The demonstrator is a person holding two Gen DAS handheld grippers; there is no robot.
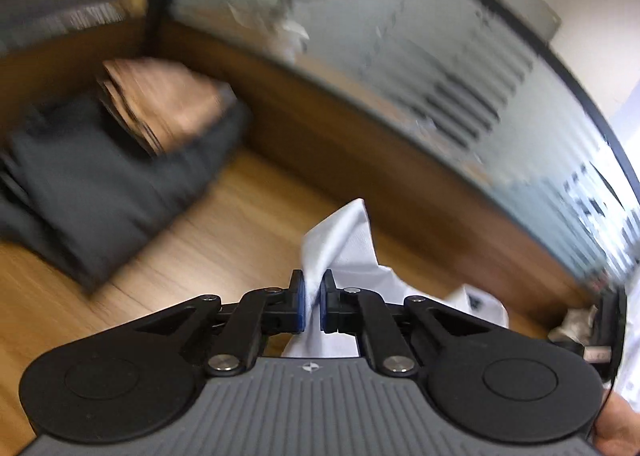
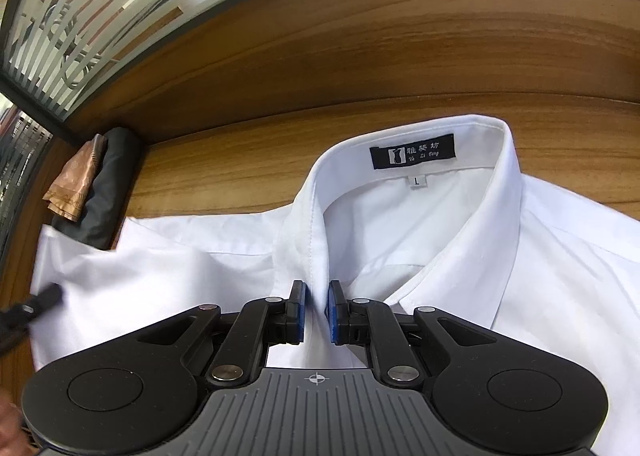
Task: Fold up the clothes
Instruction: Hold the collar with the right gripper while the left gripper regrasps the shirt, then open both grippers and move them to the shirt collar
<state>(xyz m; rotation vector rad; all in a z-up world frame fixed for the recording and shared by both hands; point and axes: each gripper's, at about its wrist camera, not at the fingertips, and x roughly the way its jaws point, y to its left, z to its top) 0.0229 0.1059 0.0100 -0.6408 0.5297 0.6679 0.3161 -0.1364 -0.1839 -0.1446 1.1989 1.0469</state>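
A white dress shirt (image 2: 400,232) lies face up on the wooden table (image 2: 224,172), collar toward the far wall, with a black label (image 2: 413,150) inside the neck. My right gripper (image 2: 317,290) is shut on the shirt's front placket just below the collar. In the left wrist view my left gripper (image 1: 313,276) is shut on a bunched fold of the same white shirt (image 1: 344,240), which sticks up between the blue pads. That left gripper shows as a blurred black shape (image 2: 36,304) at the left edge of the right wrist view, over the sleeve.
A folded dark grey garment (image 1: 100,192) with a tan patterned cloth (image 1: 164,108) on top sits in the table's far left corner. A wooden upstand and frosted striped glass (image 1: 440,96) border the table's back. A person's hand (image 1: 612,428) shows at the lower right.
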